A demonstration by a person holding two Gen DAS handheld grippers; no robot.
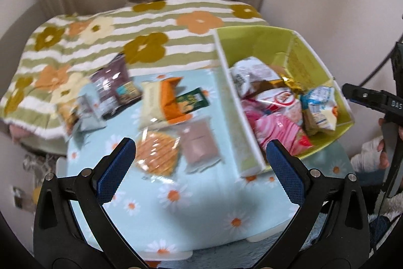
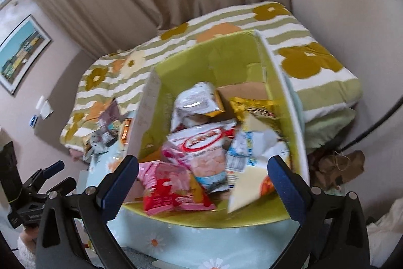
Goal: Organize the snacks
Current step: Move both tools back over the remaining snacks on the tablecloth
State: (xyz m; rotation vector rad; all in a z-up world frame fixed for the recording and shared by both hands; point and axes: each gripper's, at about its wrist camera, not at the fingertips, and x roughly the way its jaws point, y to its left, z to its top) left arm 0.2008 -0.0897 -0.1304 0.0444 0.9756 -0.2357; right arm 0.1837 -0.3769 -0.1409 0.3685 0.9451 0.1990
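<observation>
Crinkly clear-wrapped round waffle snack (image 1: 156, 156) on table: light, brittle, slippery; pinch sealed edge. Left hand-held gripper (image 1: 199, 163) wide, empty.

Soft indoor light, motion blur, fisheye vignette

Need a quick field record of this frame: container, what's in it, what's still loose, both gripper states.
container: green box, open top, on daisy tablecloth
in box: several packets, including pink packet
loose on cloth: round waffle pack, brown pouch, orange-white bag, dark purple bag
left gripper: open, empty
right gripper: open, empty, over box
</observation>
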